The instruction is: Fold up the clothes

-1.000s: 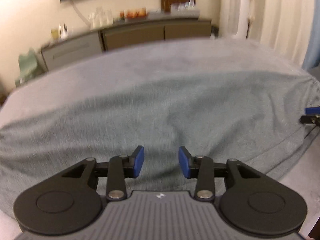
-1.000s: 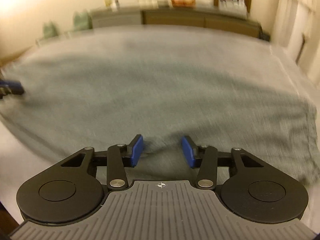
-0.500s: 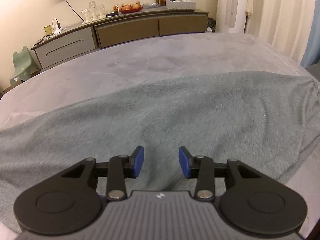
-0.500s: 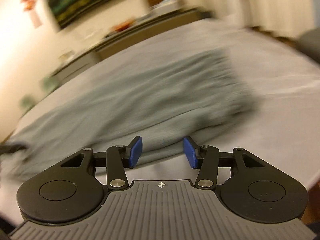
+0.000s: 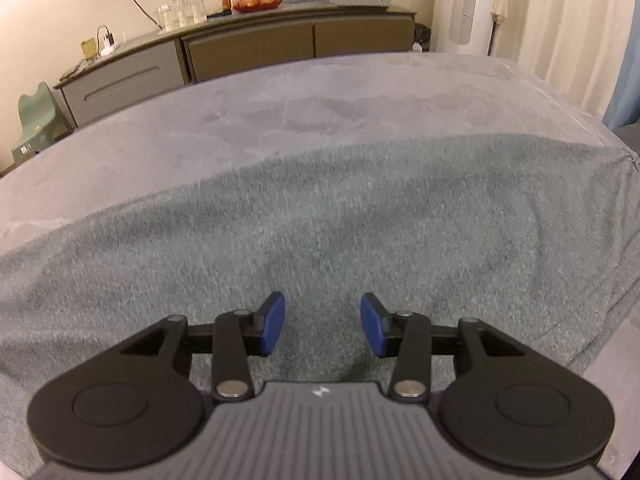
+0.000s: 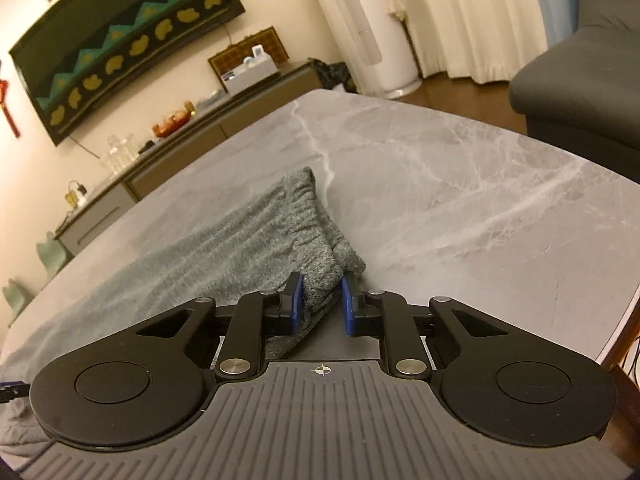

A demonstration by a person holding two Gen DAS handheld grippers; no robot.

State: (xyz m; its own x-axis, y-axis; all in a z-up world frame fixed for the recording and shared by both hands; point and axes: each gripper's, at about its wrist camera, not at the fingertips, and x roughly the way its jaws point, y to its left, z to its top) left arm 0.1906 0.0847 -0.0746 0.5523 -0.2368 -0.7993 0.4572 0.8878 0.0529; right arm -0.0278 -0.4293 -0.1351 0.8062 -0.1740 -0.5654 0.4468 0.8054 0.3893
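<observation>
Grey knit garment spread on marble table, right fingers closing on its corner.

Grey-veined table (image 6: 460,168) carries the grey-green knit garment (image 5: 320,220), which lies flat across the near half w/ one ribbed end at the right; far half of table bare. Dark sideboard (image 5: 248,44) along the wall behind, w/ glasses & a fruit bowl on top. Left gripper (image 5: 322,329) hangs over the cloth near its front edge: blue fingers (image 5: 272,322) stand apart, easing wider, cloth under the gap but nothing pinched. Right gripper (image 6: 320,300) sits at the garment's ribbed corner, which runs up betw. its fingers (image 6: 295,296); gap narrow & closing, left pad touching the knit, right pad just beside it w/ a sliver of space, so not yet clamped.
</observation>
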